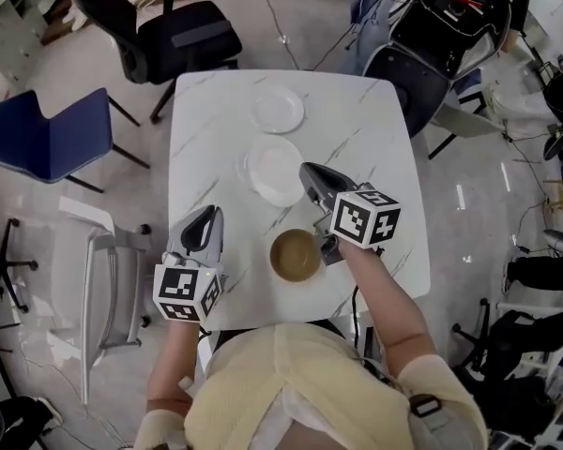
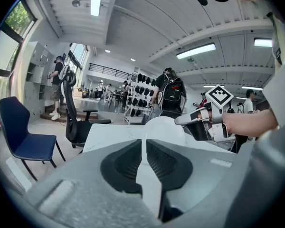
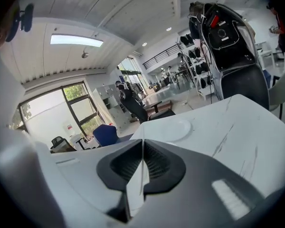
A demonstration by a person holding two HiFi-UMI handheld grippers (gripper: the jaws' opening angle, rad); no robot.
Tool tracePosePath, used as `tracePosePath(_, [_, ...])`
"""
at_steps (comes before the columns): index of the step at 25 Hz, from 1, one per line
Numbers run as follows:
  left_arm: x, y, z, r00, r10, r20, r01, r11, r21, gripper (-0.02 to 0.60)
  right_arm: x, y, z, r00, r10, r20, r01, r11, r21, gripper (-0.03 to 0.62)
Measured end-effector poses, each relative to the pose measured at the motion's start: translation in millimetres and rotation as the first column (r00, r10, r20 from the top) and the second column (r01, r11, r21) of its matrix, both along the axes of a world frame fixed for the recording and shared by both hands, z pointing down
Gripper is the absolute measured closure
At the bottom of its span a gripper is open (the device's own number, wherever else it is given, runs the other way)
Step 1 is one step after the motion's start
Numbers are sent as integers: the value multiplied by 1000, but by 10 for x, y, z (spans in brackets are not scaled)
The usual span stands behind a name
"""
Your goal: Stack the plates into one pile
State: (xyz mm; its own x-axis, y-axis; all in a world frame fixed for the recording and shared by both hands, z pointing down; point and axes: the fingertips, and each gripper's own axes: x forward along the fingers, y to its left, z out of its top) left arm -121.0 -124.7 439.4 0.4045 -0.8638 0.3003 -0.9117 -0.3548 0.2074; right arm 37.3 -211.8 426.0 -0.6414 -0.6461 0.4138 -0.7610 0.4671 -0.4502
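**Hazards.** The table (image 1: 197, 120) is smooth, with nothing to stop a plate sliding. I judge that a nudge from closed tips would push a plate away, not lift it.

The mid plate (image 1: 272, 172) lies just ahead of the tips of the right gripper (image 1: 307, 170) and is the likely first pick. Its thin rim offers little to bite, so a shallow grip could let it tilt and drop on the way to the pile.

The brown plate (image 1: 295, 255) lies behind those jaws, just beside my right hand and near the table's front edge. A careless pull-back could knock it off.

Both grippers have their jaws closed on nothing. The left gripper (image 1: 206, 216) hangs well to the left of all three plates. Neither gripper can take a rim until it is opened.

**Condition of the plates.** There are three, all apart and none stacked. The far plate (image 1: 279, 109) sits beyond the right jaws, past the mid plate. Both white plates look glossy, shallow and intact. The brown plate seems deeper, with a paler rim.
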Motion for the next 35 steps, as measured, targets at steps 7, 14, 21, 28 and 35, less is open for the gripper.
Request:
tracePosePath(7, [30,-162,50,999,-38,-5,38,999,-10,561,-30,-215,161,999,-20,31,21,998,-51,579])
tracePosePath(14, [22,-296,76,998,-64,-12,64,998,-14,560,-37,-328,333,997,-8,81,17,993,-113,579])
tracePosePath(21, [15,-319,179,997,-74,4,74,997,-38,560,42,-422,504,998,22,52,-15,991,-134,579])
tracePosePath(28, [3,-365,226,996,-86,10,87,995,-47,560,204,-582,816,997,69,-32,-74,975,-212,569])
tracePosePath(35, [-8,-368,269,996,-85,19,86,995,-58,560,242,-720,1106,993,87,-73,-106,945,-308,560])
